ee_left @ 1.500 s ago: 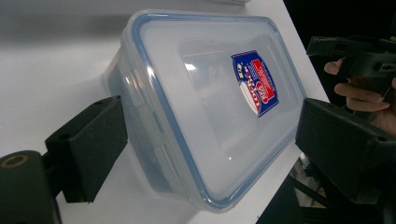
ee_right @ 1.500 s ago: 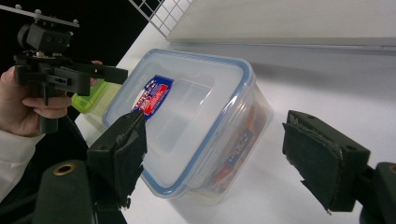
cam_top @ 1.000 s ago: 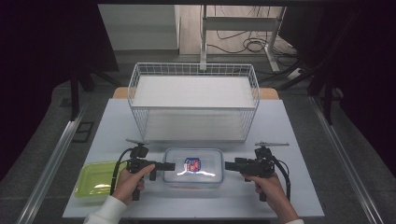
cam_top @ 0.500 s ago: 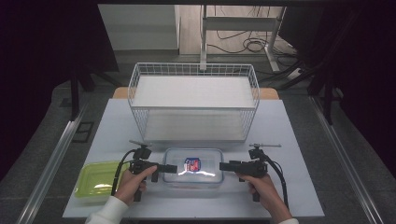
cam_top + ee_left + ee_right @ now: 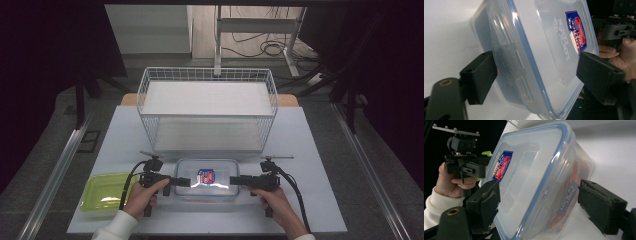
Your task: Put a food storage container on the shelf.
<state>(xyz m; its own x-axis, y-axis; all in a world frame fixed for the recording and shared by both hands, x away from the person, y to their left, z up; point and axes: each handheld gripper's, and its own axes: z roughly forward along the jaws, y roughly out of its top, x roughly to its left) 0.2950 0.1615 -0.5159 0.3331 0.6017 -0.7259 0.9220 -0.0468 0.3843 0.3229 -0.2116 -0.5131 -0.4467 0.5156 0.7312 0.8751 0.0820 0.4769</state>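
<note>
Both my grippers now nearer the clear lidded box (image 5: pixel 207 180), left gripper (image 5: pixel 183 181) just closing around its end, one pad touching, right gripper (image 5: pixel 234 180) agape astride the other end, blue seal, red-blue label.

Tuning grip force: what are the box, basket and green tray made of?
Box: clear, glossy plastic, blue seal in the lid; the table shows through. Basket: white coated wire, likely metal, as an open grid. Green tray: translucent glossy plastic, judging by its glare.
</note>
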